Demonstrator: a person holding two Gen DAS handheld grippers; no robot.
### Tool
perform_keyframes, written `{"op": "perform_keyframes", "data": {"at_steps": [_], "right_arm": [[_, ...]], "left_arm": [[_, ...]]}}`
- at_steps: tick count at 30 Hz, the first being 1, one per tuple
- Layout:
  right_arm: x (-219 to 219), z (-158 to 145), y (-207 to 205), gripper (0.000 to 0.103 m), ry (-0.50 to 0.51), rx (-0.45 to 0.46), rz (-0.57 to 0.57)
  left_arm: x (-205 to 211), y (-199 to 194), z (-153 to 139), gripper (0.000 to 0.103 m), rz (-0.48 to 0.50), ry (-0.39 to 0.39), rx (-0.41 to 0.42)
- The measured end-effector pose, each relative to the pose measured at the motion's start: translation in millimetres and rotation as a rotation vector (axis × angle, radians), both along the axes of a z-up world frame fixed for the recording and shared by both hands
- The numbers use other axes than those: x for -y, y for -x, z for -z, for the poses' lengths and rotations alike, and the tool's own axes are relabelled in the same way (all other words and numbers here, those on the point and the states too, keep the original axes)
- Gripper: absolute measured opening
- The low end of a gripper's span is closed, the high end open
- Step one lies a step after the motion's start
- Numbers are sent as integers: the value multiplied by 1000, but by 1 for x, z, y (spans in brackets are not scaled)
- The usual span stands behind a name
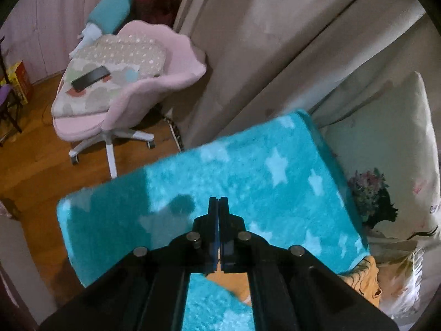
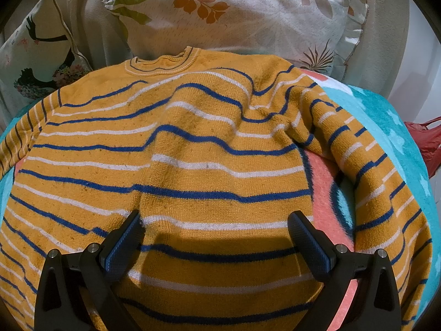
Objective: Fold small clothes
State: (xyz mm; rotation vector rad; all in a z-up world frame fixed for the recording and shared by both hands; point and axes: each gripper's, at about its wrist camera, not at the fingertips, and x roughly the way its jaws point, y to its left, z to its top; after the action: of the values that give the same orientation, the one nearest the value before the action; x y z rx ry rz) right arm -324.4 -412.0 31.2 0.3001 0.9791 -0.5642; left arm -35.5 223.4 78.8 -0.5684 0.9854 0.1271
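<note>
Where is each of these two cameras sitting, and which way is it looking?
Left wrist: rides on the left tongs, shut, looking down past the turquoise blanket to a pink chair.
Right wrist: rides on the right tongs, open, looking down on the striped sweater.
Shared: blanket, sweater, the bird-print pillow. No hand shows in either.

Pink chair [image 1: 132, 82], wooden floor [image 1: 33, 165], curtains [image 1: 248, 41]

Sweater [image 2: 193, 151] lies on blanket [image 2: 399, 127], before pillows [image 2: 248, 13].
</note>
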Motion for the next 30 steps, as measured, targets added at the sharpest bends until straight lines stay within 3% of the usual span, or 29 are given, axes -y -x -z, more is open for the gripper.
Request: {"op": "perform_keyframes", "data": {"at_steps": [5, 6, 8, 10, 13, 16, 18, 21, 22, 23, 25, 30], "right_arm": [[0, 0, 0, 103, -2, 1, -1], [0, 0, 0, 103, -2, 1, -1], [2, 0, 2, 103, -5, 4, -1], [4, 0, 2, 103, -7, 5, -2], [4, 0, 3, 103, -7, 5, -1], [5, 0, 3, 103, -7, 4, -1], [4, 0, 3, 103, -6, 4, -1], [5, -1, 3, 103, -5, 3, -1], [5, -1, 3, 103, -5, 3, -1], [4, -1, 3, 103, -4, 3, -1], [5, -1, 3, 103, -5, 4, -1], [4, 0, 1, 103, -3, 1, 0]], "left_arm": [[31, 12, 8, 4, 88, 3, -40], [34, 17, 10, 9, 92, 16, -49], [44, 36, 23, 37, 91, 78, -82], [49, 50, 37, 46, 85, 140, -102], [62, 64, 62, 49, 103, 255, -142], [71, 64, 60, 68, 95, 296, -95], [77, 53, 63, 71, 106, 368, -79], [82, 36, 67, 69, 84, 384, -79], [83, 30, 66, 45, 77, 364, -85], [82, 21, 65, 6, 70, 326, -123], [74, 12, 60, 8, 36, 305, -139], [65, 1, 8, 8, 16, 198, -36]]}}
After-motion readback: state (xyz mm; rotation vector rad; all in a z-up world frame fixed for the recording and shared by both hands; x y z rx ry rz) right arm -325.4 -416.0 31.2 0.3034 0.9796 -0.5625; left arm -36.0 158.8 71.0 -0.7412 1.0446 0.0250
